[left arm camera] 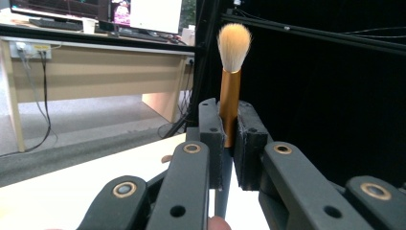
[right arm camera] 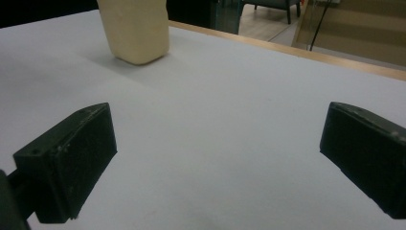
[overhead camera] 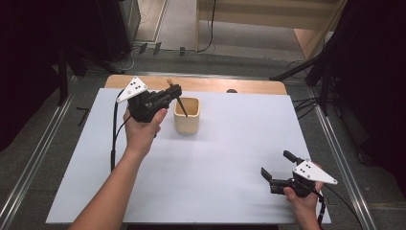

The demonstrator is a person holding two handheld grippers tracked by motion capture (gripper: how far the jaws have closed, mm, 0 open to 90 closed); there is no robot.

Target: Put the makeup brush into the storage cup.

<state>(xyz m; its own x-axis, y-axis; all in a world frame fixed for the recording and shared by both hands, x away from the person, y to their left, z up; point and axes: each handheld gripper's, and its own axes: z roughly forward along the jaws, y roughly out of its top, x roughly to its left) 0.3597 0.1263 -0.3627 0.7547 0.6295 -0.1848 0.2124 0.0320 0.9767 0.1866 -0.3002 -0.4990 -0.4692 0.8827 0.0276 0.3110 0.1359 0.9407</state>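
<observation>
Left hand-held gripper [overhead camera: 175,90] clamps a makeup brush [left arm camera: 231,76] over a cream cup [overhead camera: 186,115]; right hand-held gripper [overhead camera: 276,167] rests with jaws spread wide.

The brush, with a copper ferrule and pale bristles pointing up, has its dark handle slanting down into the square cream cup, which stands on the far left part of the tabletop [overhead camera: 220,158]. A white sheet covers the tabletop, leaving a wooden strip bare along the far edge. Grey floor, cables and dark stand legs surround it; a light wooden desk [left arm camera: 95,67] with monitors stands beyond.
</observation>
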